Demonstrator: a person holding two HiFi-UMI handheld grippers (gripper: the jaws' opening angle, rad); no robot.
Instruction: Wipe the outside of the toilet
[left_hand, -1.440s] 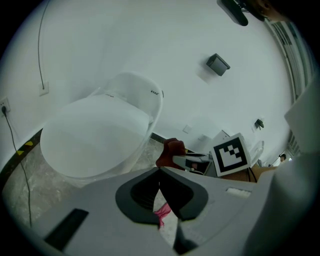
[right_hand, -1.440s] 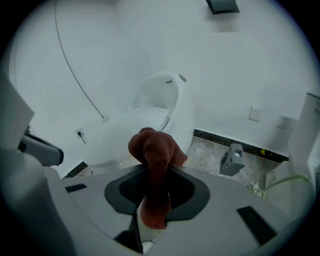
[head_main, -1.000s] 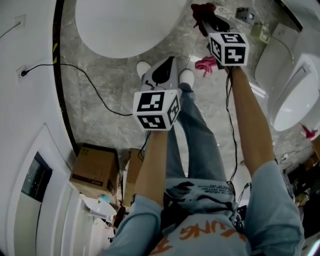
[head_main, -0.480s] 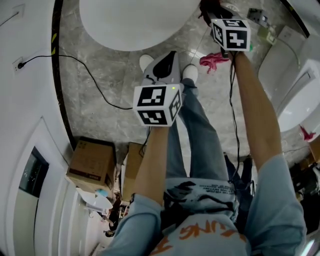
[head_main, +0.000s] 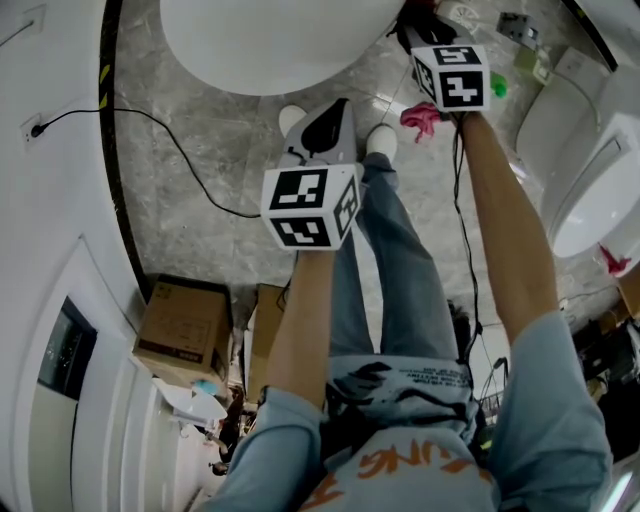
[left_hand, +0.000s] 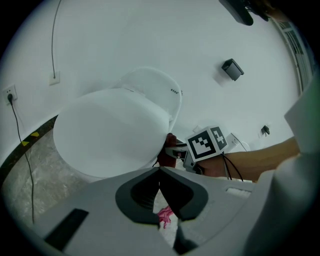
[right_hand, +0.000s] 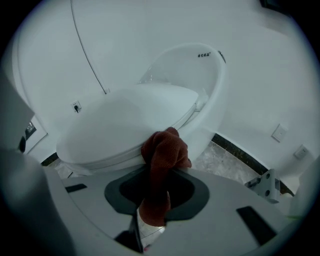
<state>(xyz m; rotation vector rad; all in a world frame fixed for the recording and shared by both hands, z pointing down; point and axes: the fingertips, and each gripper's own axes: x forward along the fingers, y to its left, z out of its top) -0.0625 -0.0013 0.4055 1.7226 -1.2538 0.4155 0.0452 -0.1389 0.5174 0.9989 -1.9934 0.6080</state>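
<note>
The white toilet (head_main: 270, 40) stands at the top of the head view with its lid down (left_hand: 110, 135). My right gripper (head_main: 420, 30) is shut on a dark red cloth (right_hand: 162, 150). The cloth is bunched against the toilet's side, just under the seat rim (right_hand: 125, 152). The left gripper view shows the same cloth (left_hand: 168, 152) at the toilet's right side, beside the right gripper's marker cube (left_hand: 207, 142). My left gripper (head_main: 335, 115) hangs above the floor in front of the toilet. Its jaws meet at the tips (left_hand: 160, 171) and hold nothing.
A pink rag (head_main: 420, 118) lies on the marble floor by the person's shoes. A white urinal (head_main: 590, 190) is at the right. Cardboard boxes (head_main: 185, 325) sit at the lower left. A black cable (head_main: 190, 165) runs across the floor from a wall socket.
The right gripper has moved up and slightly left with the cloth, closer to the toilet. The left gripper has barely shifted.
</note>
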